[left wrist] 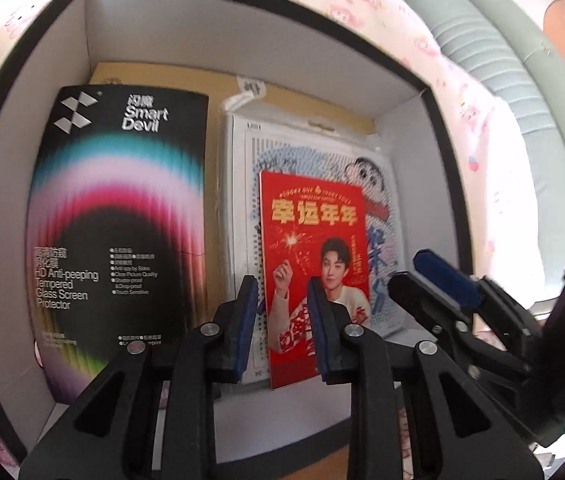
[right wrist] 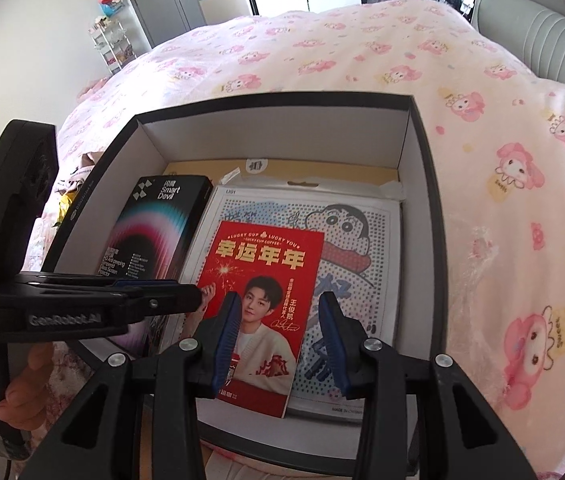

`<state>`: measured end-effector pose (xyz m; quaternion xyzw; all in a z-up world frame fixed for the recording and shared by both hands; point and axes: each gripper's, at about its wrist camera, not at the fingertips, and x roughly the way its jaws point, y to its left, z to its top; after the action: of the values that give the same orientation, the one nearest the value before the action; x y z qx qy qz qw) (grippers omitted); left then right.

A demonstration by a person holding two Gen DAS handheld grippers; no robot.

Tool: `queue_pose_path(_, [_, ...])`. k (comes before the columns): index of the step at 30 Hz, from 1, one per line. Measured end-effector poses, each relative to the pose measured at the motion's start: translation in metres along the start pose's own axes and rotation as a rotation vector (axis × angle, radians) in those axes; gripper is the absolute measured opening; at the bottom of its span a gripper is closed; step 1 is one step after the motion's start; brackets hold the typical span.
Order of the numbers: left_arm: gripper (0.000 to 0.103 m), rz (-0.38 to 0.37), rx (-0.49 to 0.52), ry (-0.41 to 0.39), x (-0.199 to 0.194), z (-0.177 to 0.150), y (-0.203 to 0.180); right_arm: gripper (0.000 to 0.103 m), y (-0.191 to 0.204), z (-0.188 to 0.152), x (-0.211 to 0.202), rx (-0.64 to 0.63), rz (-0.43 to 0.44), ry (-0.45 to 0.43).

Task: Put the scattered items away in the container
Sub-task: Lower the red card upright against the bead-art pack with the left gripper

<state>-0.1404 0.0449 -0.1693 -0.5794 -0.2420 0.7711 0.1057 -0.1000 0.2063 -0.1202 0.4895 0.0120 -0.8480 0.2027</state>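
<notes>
Both grippers hang over the black box [right wrist: 428,216]. The left gripper [left wrist: 284,320] and right gripper [right wrist: 282,340] are a little open, holding nothing. The red card [right wrist: 266,280] lies on the bead picture [right wrist: 366,248].

Home bedroom: bed [right wrist: 362,52] with cartoon-print bedspread [right wrist: 502,184].

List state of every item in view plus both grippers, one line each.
box: open, no lid, on the bed
screen protector pack: in box, leaning on left wall
bead kit: flat in box
red card: atop bead kit, gripped by nothing
brown envelope: flat under the rest
left gripper: jaws apart, empty
right gripper: jaws apart, empty
</notes>
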Motion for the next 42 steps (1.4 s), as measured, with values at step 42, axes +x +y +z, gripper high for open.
queue_pose_path(42, [0.024,-0.056,0.047,0.043,0.016,0.022,-0.024,0.036,-0.040,0.008,-0.036,0.196,-0.087,-0.170])
